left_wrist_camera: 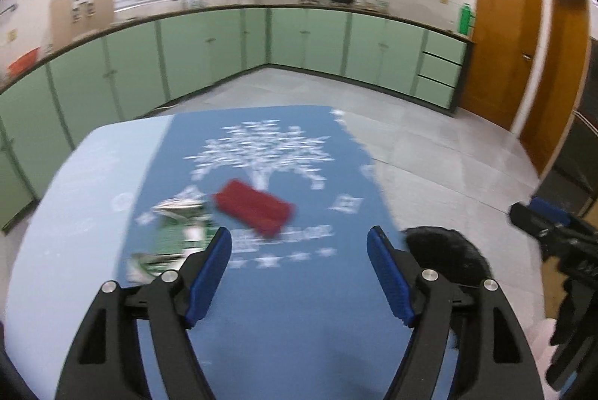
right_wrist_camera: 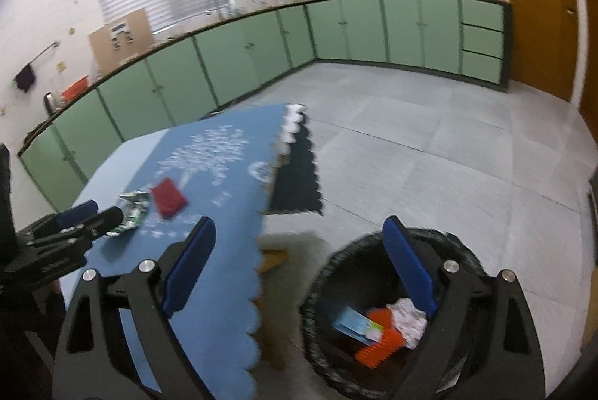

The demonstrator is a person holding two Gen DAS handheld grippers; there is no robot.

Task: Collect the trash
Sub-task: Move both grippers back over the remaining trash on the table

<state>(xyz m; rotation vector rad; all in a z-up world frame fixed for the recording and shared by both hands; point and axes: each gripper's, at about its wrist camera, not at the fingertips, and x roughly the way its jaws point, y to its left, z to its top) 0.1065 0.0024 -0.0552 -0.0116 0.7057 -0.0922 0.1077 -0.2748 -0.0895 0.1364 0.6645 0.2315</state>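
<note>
A red packet (left_wrist_camera: 254,209) and a crumpled green-and-white wrapper (left_wrist_camera: 175,232) lie on the blue tablecloth (left_wrist_camera: 280,306). My left gripper (left_wrist_camera: 299,235) hovers open just short of them, nothing between its fingers. In the right wrist view the packet (right_wrist_camera: 168,200) and wrapper (right_wrist_camera: 132,209) sit by the left gripper (right_wrist_camera: 95,213). My right gripper (right_wrist_camera: 299,224) is open and empty between the table edge and a black-lined bin (right_wrist_camera: 336,269) on the floor. In the bin lie an orange piece (right_wrist_camera: 381,344), white crumpled paper (right_wrist_camera: 407,318) and a blue-white packet (right_wrist_camera: 355,323). The right gripper (left_wrist_camera: 530,213) also shows at the left wrist view's right edge.
The cloth's scalloped edge (right_wrist_camera: 258,288) hangs over the table's right side, with the bin (left_wrist_camera: 444,250) just beyond it. Grey tiled floor (right_wrist_camera: 429,157) stretches to green cabinets (left_wrist_camera: 209,52) along the walls. Wooden doors (left_wrist_camera: 501,37) stand at the right.
</note>
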